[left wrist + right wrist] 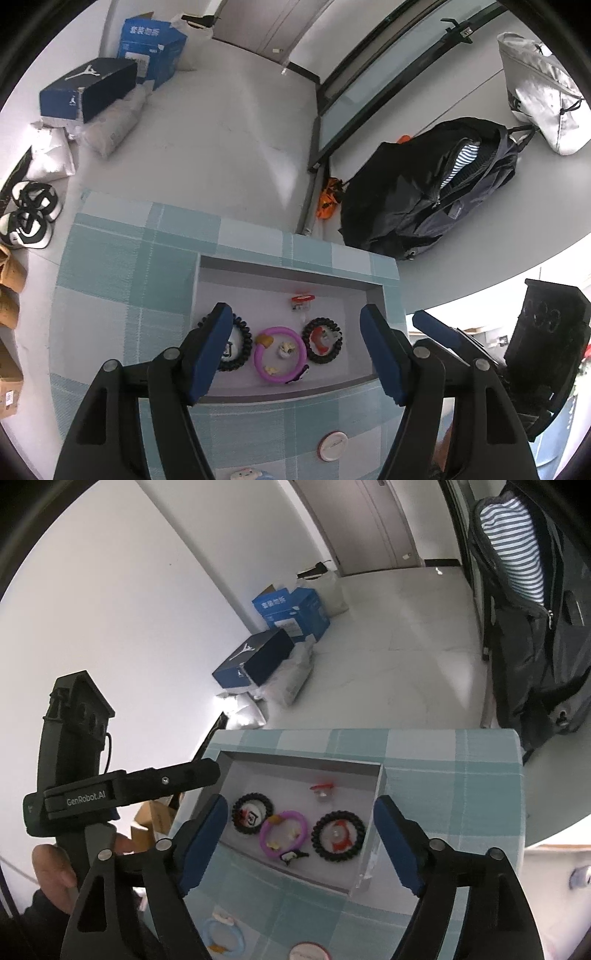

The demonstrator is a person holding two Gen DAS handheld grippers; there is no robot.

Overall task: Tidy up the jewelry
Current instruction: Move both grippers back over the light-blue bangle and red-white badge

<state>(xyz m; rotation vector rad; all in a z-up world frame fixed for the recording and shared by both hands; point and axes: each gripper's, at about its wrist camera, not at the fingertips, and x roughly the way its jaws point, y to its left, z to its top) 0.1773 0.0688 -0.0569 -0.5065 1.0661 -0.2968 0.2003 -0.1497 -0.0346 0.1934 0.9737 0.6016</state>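
A grey open box [207,295] [365,871] sits on a teal checked tablecloth [122,266] [443,775]. In it lie a purple ring with charms [279,355] [283,833], two black coil hair ties [322,340] [338,835] [252,813], and a small red-and-white piece [303,300] [321,789]. My left gripper [297,354] is open and empty above the box. My right gripper [301,843] is open and empty above it too. A light blue ring [223,936] and a white-and-red round piece [333,446] [308,952] lie on the cloth in front of the box.
Blue shoe boxes [88,88] [258,657] and white bags stand on the floor. A black backpack [428,192] [535,627], a silver bag [539,92] and sneakers [29,218] are around the table. The other gripper's body shows at each view's side.
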